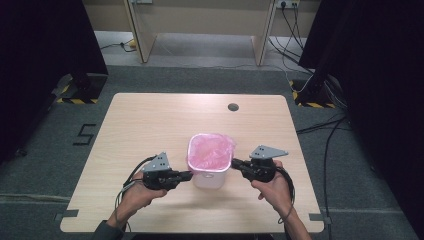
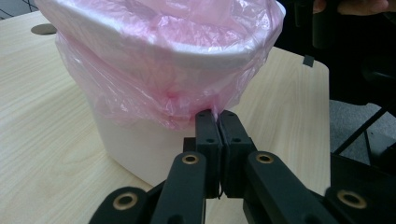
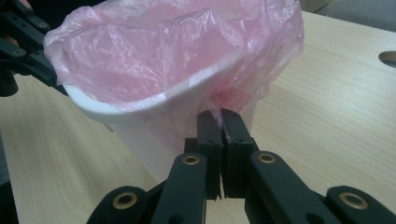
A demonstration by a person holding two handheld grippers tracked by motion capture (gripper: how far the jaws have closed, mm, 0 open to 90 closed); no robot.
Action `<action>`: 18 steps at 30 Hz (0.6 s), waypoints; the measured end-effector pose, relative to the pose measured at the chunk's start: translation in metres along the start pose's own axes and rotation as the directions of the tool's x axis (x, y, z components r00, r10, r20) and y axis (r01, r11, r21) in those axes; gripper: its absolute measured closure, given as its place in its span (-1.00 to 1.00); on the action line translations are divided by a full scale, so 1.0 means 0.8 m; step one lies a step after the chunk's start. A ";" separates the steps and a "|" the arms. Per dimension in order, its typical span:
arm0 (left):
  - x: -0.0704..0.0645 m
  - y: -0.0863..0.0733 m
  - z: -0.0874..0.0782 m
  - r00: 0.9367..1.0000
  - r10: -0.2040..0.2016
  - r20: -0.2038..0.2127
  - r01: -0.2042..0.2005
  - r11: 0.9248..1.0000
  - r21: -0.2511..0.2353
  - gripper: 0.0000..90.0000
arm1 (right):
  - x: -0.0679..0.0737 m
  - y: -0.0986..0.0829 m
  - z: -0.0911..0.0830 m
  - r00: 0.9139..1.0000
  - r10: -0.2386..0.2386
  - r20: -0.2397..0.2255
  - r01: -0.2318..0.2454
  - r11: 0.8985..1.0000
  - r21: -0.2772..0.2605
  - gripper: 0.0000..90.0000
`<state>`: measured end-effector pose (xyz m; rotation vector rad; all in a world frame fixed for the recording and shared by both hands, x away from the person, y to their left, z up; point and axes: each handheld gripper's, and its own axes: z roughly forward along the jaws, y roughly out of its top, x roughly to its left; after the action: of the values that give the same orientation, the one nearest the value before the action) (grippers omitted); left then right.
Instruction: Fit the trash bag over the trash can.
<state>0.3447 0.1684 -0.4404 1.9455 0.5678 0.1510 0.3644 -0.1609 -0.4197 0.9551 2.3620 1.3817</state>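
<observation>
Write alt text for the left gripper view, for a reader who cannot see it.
The left gripper has its two black jaws shut on the hanging edge of a pink plastic bag that lines a small white bin. The bin stands on a light wooden table.

The bin (image 1: 209,165) at lower centre stands between both grippers; the surface (image 1: 150,125) across the upper frame lies open.

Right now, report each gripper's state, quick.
Left gripper: shut on the pink bag, pinching its overhang below the white bin's rim.
Right gripper: shut on the pink bag's overhang at the bin's opposite side.
</observation>
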 end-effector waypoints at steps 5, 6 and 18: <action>0.005 -0.002 0.003 1.000 0.002 -0.016 -0.002 1.000 0.014 0.94 | -0.003 -0.011 0.013 0.999 -0.026 0.028 0.025 0.998 0.062 0.96; 0.006 -0.003 0.004 1.000 0.005 -0.021 -0.004 1.000 0.021 0.95 | -0.006 -0.015 0.016 1.000 -0.012 0.023 0.010 0.998 0.059 0.96; 0.009 -0.012 0.021 1.000 -0.011 0.005 0.011 0.999 0.039 0.91 | -0.023 -0.015 0.031 0.999 0.032 0.036 -0.034 0.999 0.041 0.95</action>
<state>0.3538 0.1610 -0.4577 1.9799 0.5818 0.1285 0.3856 -0.1596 -0.4449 1.0252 2.3679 1.3216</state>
